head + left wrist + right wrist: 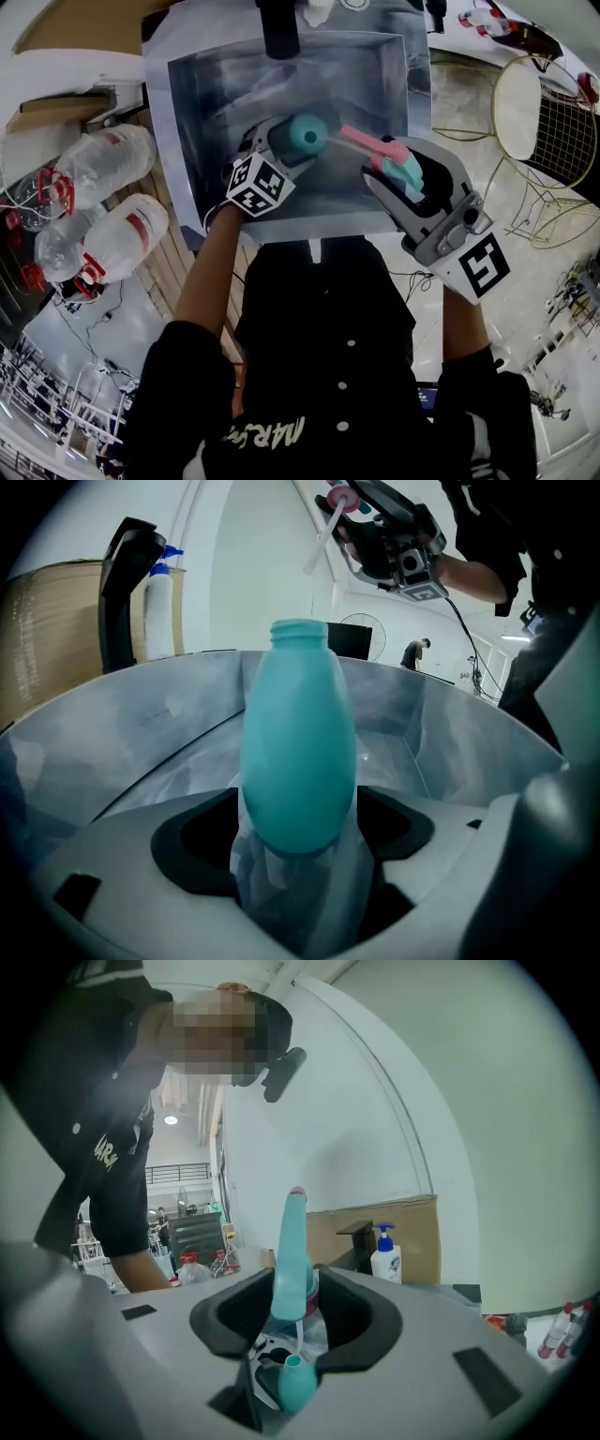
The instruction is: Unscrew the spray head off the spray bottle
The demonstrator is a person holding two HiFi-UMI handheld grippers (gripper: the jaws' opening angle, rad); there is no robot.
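The teal spray bottle (307,134) is held over the steel sink, my left gripper (286,148) shut on its lower body. In the left gripper view the bottle (300,752) stands between the jaws, and its threaded neck is open with no head on it. The spray head (398,164), pink and teal, is apart from the bottle to the right, with my right gripper (405,186) shut on it. The right gripper view has the head (292,1260) upright between the jaws. In the left gripper view the right gripper (389,546) is raised, with the head (339,499) and its thin tube (319,536) hanging out.
The sink basin (375,66) has a black faucet (279,28) at its far edge. Large plastic water bottles (112,159) lie at the left. A wire chair (553,131) stands at the right. A soap pump bottle (385,1255) stands beside cardboard (412,1227).
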